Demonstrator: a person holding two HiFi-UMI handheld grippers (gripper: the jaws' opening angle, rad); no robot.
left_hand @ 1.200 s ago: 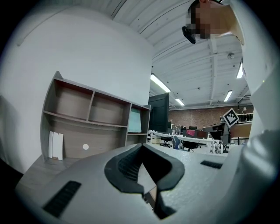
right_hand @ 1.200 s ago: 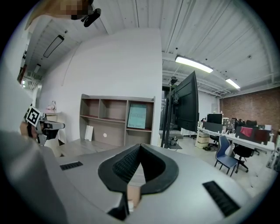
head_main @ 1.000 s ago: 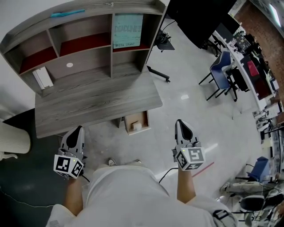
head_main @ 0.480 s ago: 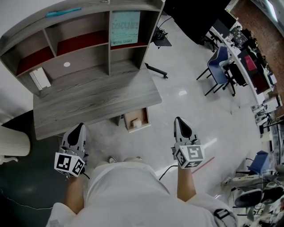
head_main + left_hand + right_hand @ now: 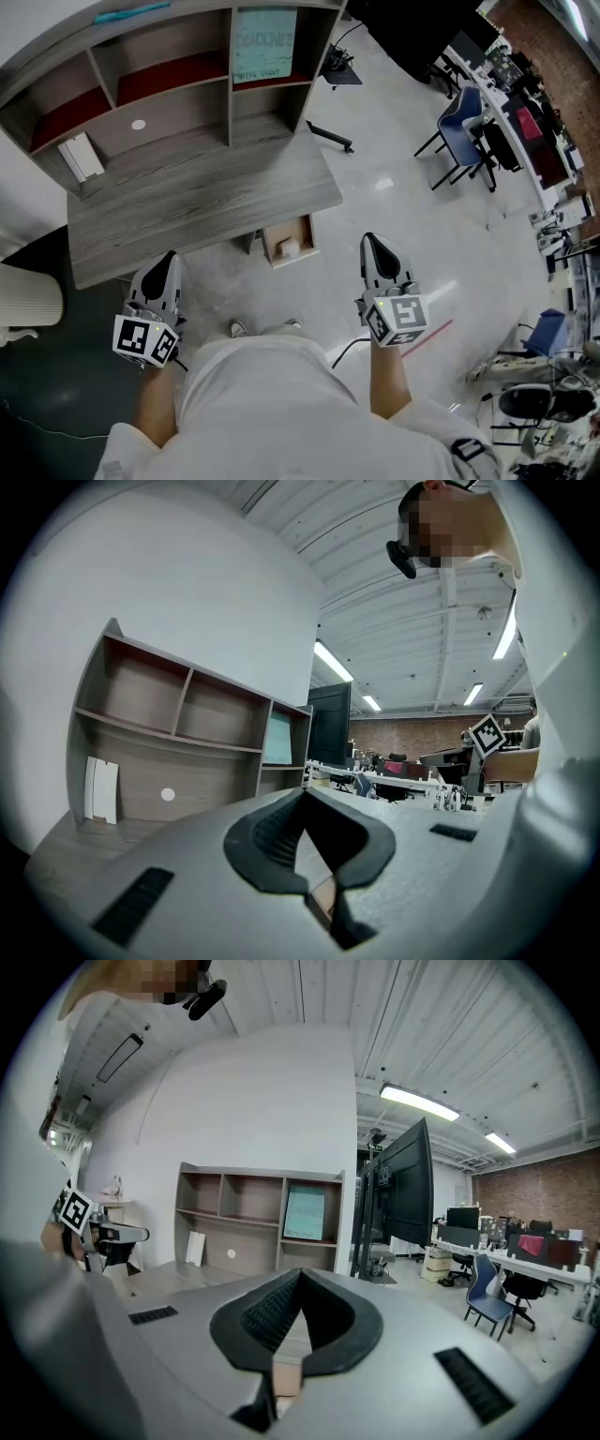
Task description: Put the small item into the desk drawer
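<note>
Under grey woodgrain desk [image 5: 206, 202], boxy open drawer [image 5: 284, 232]

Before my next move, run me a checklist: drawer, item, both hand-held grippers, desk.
1. Desk drawer open: ok.
2. Small white item lying inside the drawer: ok.
3. Left hand-held gripper shut, nothing between its jaws: ok.
4. Right hand-held gripper shut, nothing between its jaws: ok.
5. Both grippers held apart from the desk: ok.
6. Drawer pushed closed: not ok, it stands open.
</note>
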